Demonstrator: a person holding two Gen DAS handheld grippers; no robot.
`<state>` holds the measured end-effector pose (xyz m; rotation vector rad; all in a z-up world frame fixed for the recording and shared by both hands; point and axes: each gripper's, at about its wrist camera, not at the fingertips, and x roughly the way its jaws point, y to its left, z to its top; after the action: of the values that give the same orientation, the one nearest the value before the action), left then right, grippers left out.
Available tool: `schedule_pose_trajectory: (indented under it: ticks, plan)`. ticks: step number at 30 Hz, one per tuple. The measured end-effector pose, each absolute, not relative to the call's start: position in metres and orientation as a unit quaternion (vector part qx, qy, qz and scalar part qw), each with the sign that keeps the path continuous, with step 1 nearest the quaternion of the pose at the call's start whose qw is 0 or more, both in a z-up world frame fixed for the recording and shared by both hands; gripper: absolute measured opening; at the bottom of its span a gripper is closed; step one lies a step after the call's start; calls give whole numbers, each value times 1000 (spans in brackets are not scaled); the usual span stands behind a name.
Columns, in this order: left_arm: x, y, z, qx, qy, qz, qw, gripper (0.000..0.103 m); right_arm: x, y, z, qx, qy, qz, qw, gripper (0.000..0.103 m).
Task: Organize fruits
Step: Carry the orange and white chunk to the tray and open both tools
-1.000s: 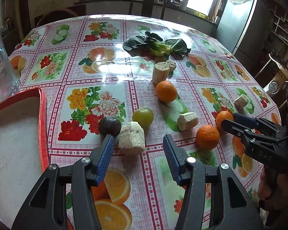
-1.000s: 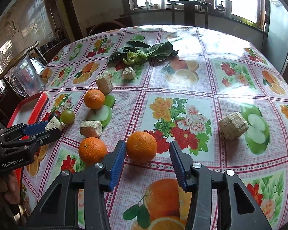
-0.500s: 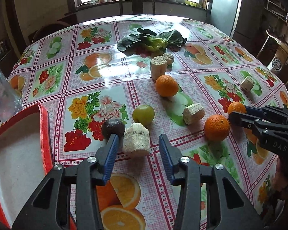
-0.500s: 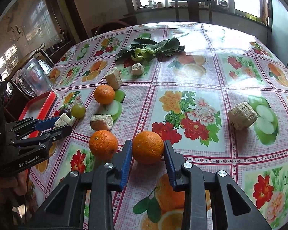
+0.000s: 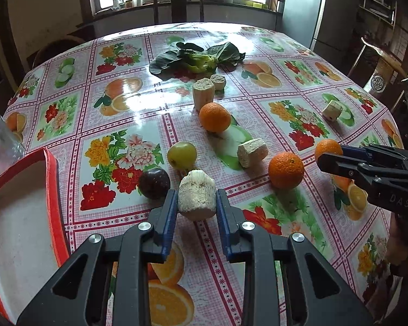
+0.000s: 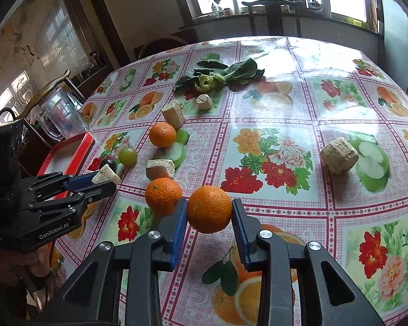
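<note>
My left gripper (image 5: pixel 196 203) is shut on a pale cut cane piece (image 5: pixel 196 194) on the flowered tablecloth. A dark plum (image 5: pixel 154 182) and a green grape-like fruit (image 5: pixel 182 154) lie just beyond it. My right gripper (image 6: pixel 209 214) is shut on an orange (image 6: pixel 209 208) and holds it slightly off the cloth. A second orange (image 6: pixel 163 195) lies to its left, a third (image 6: pixel 162 134) farther back. In the left wrist view the right gripper (image 5: pixel 329 157) enters from the right with its orange (image 5: pixel 327 148).
A red-rimmed tray (image 5: pixel 51 190) sits at the table's left edge, with a clear jug (image 6: pixel 59 119) behind it. More cane pieces (image 6: pixel 338 155) (image 6: pixel 160 169) (image 5: pixel 203 93) are scattered about. Leafy greens (image 5: pixel 198 58) lie at the back. A chair (image 5: pixel 178 5) stands beyond the table.
Both grippers closed: the left onto the cane piece, the right onto the orange, which has risen slightly off the cloth.
</note>
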<state>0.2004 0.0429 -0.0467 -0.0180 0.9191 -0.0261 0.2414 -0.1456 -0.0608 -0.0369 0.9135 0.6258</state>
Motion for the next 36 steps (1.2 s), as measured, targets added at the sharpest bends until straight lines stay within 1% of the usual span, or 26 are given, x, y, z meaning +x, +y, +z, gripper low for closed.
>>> schedule_pose_trajectory:
  ticks: [10, 19, 36]
  plan:
    - [160, 49, -23, -49, 419, -18, 906, 25, 212, -146, -48, -13, 428, 312, 848, 33]
    - [118, 63, -9, -73, 400, -7, 914, 25, 178, -126, -35, -27, 421, 335, 843, 33]
    - [44, 112, -3, -114, 374, 36, 920, 25, 119, -72, -17, -52, 408, 390, 824, 33]
